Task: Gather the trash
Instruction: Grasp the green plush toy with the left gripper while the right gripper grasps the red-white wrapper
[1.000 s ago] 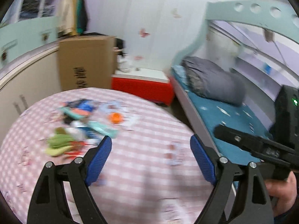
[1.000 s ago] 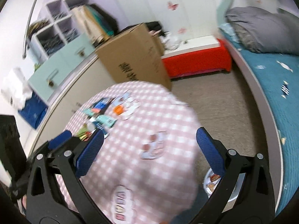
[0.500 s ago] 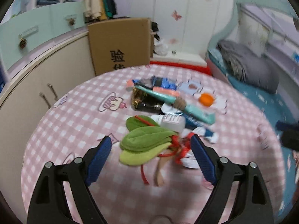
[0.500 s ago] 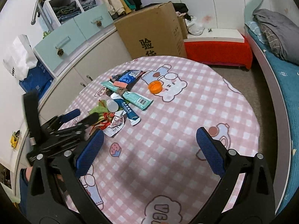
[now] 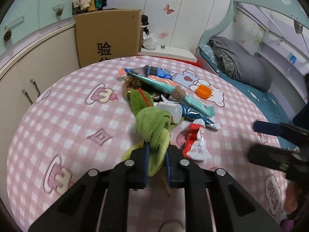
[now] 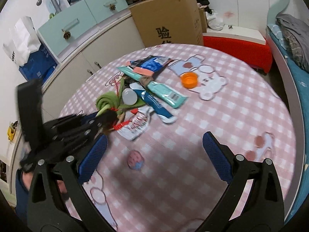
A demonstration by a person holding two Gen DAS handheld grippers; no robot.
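The left gripper (image 5: 156, 162) points steeply down at the round pink-checked cloth-covered surface (image 5: 63, 116), and its blue pads are clamped on the near end of a soft green leaf-shaped fabric piece (image 5: 154, 127), which bunches up just ahead of the fingertips. From the right wrist view that same gripper (image 6: 104, 118) comes in from the left, with the person's hand (image 6: 27, 176) behind it low in the frame.

The right gripper (image 6: 154, 154) also tilts downward, its jaws spread wide with nothing between them, only bare cloth under them.

Just beyond the left gripper's tips lies a red and white crumpled wrapper (image 5: 195, 143), to their right. Farther ahead sit a small clear plastic bottle (image 5: 171, 110), a teal tube (image 5: 173, 92), a blue tube (image 5: 197, 116) and, well off to the right, an orange plastic cap (image 5: 203, 91); a dark foil packet (image 5: 133, 86) seems to lie under them, though it is partly hidden.

The surface near the right gripper is open out to its right edge, which drops toward a bed with blue bedding (image 6: 297, 81).
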